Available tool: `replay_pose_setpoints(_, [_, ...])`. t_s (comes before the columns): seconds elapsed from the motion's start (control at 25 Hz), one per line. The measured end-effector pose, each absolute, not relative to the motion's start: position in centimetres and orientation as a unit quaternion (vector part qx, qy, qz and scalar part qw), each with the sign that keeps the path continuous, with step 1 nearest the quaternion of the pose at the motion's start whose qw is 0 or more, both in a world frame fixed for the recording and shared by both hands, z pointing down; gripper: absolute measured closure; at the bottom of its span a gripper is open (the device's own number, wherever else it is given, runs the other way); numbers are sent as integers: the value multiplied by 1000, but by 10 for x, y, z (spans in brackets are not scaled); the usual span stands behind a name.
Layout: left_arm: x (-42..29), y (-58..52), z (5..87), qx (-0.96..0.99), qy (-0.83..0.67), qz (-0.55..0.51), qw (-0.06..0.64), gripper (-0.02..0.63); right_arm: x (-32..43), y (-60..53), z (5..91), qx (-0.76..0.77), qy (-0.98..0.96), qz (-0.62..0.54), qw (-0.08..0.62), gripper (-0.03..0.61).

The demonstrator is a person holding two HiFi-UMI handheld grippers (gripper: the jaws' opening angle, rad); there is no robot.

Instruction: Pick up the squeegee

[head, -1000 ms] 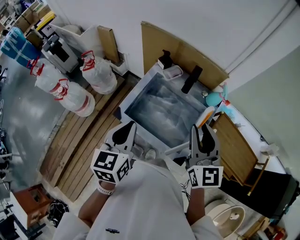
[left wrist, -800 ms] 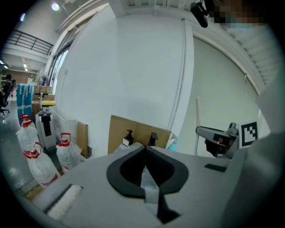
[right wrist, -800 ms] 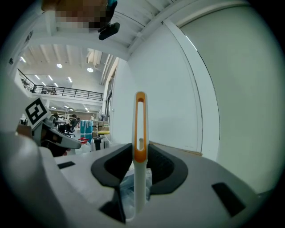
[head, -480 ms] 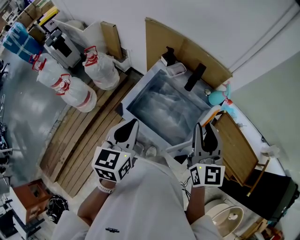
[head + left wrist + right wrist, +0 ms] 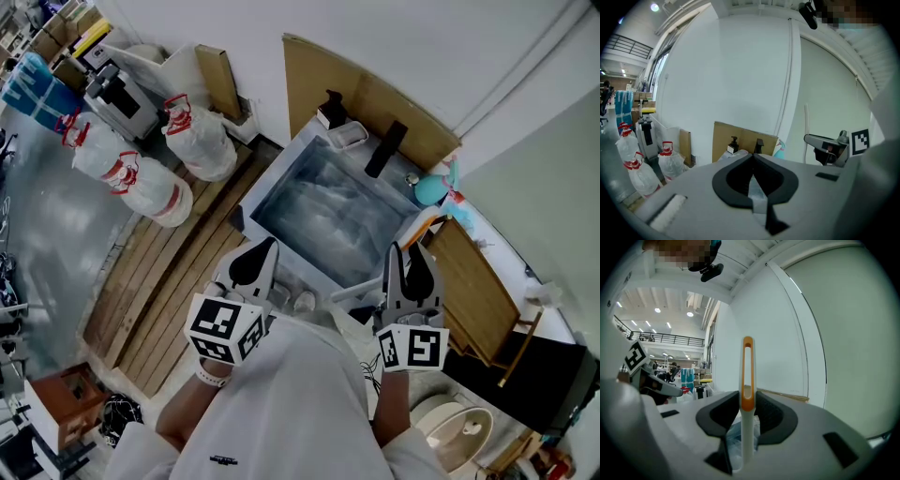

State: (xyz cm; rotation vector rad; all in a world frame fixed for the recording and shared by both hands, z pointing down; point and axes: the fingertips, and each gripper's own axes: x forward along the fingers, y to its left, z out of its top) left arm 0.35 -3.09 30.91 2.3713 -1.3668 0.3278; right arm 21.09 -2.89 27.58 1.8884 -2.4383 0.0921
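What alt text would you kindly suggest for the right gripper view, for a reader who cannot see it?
The right gripper has its jaws shut on the squeegee, whose white handle with an orange looped end stands upright between them. Behind it are a white wall and, at left, a brightly lit hall.

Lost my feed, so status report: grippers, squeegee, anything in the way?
Right gripper shut on squeegee, handle upright between fingers. Left gripper shut, empty. Nothing seen in the way.
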Motion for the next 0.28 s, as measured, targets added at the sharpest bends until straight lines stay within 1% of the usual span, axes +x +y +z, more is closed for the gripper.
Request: replay_pose_setpoints(0.28, [6, -30, 311, 846, -484, 119, 190, 609, 213, -28, 278, 613, -789, 35, 23, 472])
